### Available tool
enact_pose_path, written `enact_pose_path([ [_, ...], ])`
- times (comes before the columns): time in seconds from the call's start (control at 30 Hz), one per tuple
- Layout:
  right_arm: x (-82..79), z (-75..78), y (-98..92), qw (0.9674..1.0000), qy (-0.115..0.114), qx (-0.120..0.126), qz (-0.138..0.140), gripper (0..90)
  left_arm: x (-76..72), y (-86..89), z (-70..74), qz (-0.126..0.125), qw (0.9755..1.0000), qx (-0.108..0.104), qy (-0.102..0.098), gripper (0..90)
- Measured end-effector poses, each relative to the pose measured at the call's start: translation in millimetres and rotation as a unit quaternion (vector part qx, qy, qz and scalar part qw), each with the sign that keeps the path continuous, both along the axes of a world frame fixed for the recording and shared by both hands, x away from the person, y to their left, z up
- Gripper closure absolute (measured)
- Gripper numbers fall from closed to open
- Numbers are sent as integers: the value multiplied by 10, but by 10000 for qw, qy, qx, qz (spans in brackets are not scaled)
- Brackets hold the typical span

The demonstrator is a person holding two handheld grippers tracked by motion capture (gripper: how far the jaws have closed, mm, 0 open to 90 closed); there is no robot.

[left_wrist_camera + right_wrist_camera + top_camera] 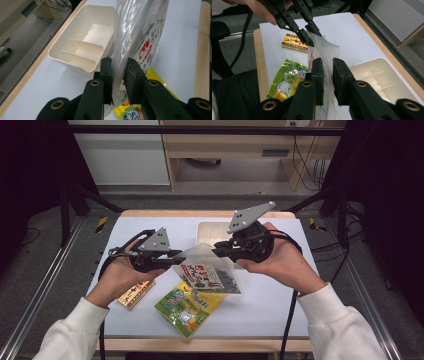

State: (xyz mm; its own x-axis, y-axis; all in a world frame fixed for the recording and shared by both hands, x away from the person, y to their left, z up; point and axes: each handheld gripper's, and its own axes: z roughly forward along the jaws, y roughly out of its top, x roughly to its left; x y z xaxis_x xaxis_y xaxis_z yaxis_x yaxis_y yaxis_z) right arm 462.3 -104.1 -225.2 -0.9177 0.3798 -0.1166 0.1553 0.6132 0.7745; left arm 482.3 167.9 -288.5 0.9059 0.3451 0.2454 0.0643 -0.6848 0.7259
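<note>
A clear plastic bag (210,272) with red and black print hangs above the white table, stretched between both grippers. My left gripper (182,255) is shut on the bag's upper left edge, and in the left gripper view the film (140,32) runs up between its jaws (118,67). From the other side my right gripper (217,251) grips the top of the bag; in the right gripper view the film (325,50) passes between its jaws (328,65). The left gripper (310,37) pinches the bag's far corner there.
A cream divided tray (207,232) stands at the back of the table, behind the bag. A green-and-yellow packet (187,307) lies flat near the front edge. A small red-and-yellow box (136,293) lies at the front left, under the left hand.
</note>
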Motion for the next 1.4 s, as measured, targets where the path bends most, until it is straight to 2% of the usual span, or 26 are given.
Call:
enact_pose_path([
  [0.07, 7, -5, 30, 9999, -58, -102, -13, 748, 4, 0, -2, 7, 10000, 3, -1, 774],
  [0.2, 24, -9, 51, 9998, -99, -195, -10, 729, 10, -1, -6, -2, 10000, 15, -10, 778],
  [0.43, 99, -52, 51, 9997, -3, -259, -17, 726, 1, -19, -17, -23, 10000, 18, -18, 783],
  [0.7, 160, -91, 81, 9989, 39, -467, -15, 722, -8, -35, -13, -129, 9999, 31, -11, 794],
  [0.83, 217, -141, 68, 9985, 156, -519, -47, 738, -7, -71, -17, -144, 9999, -36, 8, 795],
  [0.97, 233, -200, 80, 9980, 203, -597, -48, 754, -5, -97, -15, -142, 9999, -18, -13, 792],
  [1.07, 228, -210, 67, 9982, 209, -567, -56, 770, 3, -101, -16, -140, 9999, -41, 5, 789],
  [1.23, 218, -220, 45, 9981, 323, -521, 10, 858, 14, -117, -13, -76, 10000, -46, -25, 763],
  [1.3, 210, -227, 12, 9984, 391, -416, 6, 874, 29, -116, -8, 41, 9998, -196, -29, 711],
  [1.33, 203, -231, -33, 9986, 415, -339, -32, 880, 35, -114, 1, 165, 9993, -323, -97, 579],
  [1.37, 203, -231, -33, 9986, 415, -339, -32, 880, 43, -105, 17, 263, 9986, -426, -144, 579],
  [1.4, 200, -234, -58, 9987, 426, -281, -57, 882, 55, -81, 50, 389, 9969, -664, -165, 526],
])
